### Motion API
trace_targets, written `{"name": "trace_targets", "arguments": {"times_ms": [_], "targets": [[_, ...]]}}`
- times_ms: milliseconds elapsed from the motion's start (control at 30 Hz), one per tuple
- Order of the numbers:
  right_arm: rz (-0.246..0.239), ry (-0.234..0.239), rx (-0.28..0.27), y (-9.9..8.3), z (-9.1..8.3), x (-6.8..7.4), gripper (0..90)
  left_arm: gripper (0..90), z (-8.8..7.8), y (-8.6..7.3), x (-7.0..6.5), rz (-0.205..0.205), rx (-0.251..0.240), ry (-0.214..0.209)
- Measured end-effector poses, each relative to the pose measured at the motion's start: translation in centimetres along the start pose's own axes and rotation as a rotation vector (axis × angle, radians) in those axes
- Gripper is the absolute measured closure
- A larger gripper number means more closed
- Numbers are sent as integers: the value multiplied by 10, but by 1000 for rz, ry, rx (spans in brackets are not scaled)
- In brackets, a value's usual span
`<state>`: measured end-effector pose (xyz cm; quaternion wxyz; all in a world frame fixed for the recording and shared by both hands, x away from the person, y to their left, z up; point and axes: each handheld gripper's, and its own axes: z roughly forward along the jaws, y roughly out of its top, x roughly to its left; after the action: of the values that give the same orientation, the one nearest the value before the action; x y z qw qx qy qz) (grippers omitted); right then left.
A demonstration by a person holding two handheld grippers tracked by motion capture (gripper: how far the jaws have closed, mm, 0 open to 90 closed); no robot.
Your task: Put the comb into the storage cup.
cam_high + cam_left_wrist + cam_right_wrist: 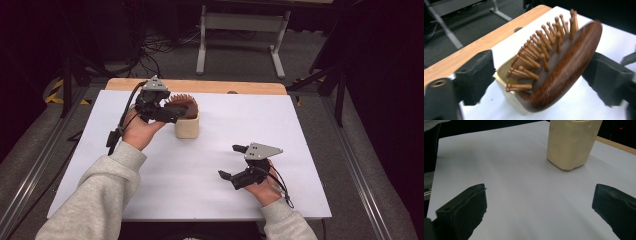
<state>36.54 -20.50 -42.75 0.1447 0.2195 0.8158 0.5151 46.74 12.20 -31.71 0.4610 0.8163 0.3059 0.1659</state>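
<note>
White table (210,170) with a cream cup (187,126) near its far edge. A brown wooden hairbrush (564,67) sticks out of that cup, tilted. The left gripper (172,114) sits right at the cup, jaws apart either side of the brush, not squeezing. The right gripper (232,161) is well away from the cup, wide open, nothing in it.

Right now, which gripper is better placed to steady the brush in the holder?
Left. The left gripper has its fingers either side of the wooden hairbrush, which sits in the cream holder. The right gripper is open over bare white tabletop, well short of it.
</note>
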Motion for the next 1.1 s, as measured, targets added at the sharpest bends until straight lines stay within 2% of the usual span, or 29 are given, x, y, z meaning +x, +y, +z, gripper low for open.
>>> {"name": "trace_targets", "arguments": {"times_ms": [167,233,333,600,733,800,867,1100], "targets": [[1,0,-3,0,0,0,1,36,-6,1,-5,36,-5,-9],[0,-3,-12,1,-1,-1,1,22,-11,0,-6,36,-31,-5],[1,-6,-22,1,-3,-1,1,17,-22,0,-5,14,-77,-26],[2,-19,-64,5,-10,-6,1,5,-49,-3,-10,50,-142,-40],[2,-33,-79,8,-17,-9,1,3,-65,-13,-16,98,-174,-37],[4,-40,-81,9,-19,-10,1,2,-68,-16,-17,106,-179,-33],[5,-45,-84,10,-22,-10,2,2,-75,-25,-18,96,-198,-42],[8,-60,-92,11,-28,-13,1,2,-88,-44,-19,93,-216,-45]]}}
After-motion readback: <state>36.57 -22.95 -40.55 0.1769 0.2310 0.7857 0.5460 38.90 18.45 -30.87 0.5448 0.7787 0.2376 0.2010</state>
